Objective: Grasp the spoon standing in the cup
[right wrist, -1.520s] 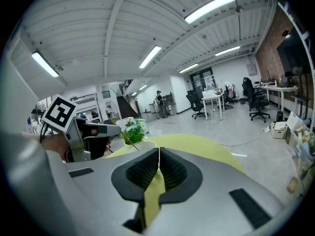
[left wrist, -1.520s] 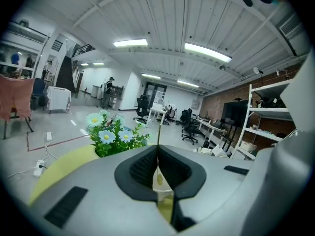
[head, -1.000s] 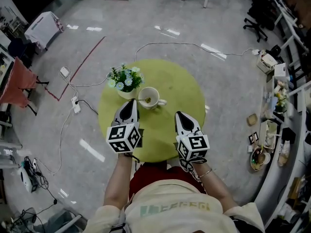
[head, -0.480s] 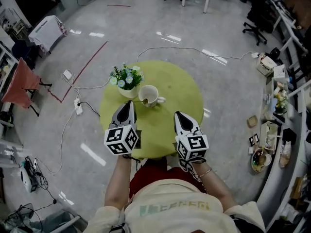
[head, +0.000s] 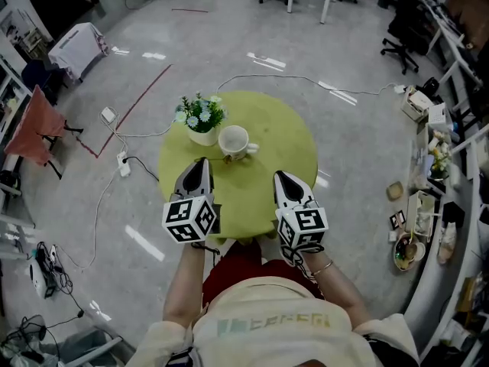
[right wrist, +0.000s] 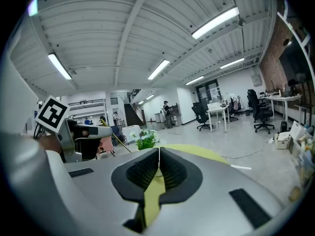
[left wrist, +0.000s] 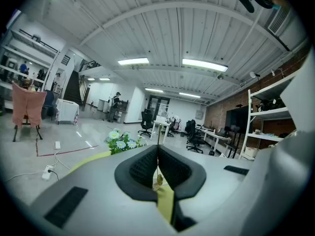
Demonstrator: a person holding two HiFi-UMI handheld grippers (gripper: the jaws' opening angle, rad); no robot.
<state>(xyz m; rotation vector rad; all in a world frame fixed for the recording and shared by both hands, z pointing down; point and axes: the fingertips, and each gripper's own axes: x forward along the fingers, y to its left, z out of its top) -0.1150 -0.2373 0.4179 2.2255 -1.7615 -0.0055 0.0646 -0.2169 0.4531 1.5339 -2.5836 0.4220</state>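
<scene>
Reaching forward from a cream shirt, the person is holding both grippers out over the near half of a round green table. The left gripper is clenching its jaws on the spoon: in the left gripper view the dark pads are pressing together with a gold piece of the spoon caught low between them. In the right gripper view the spoon is showing as a thin yellow rod slanting out from the left gripper's tip. The right gripper is hovering to the right, well apart from the left one. Its jaws are pressing shut on nothing, and only green tabletop is showing through the slit below the closed pads.

Beyond the left gripper's tip, the spoon is pointing toward the near side of the white cup. It is standing out of the cup, and whether its far end is touching the cup's wall cannot be told. The cup is sitting upright near the table's middle with its handle turned right. Just beside it on the left, a white pot of pale flowers is standing at the table's far left. Farther off, a white cable is trailing across the grey floor, and a black office chair is standing at the upper right.
</scene>
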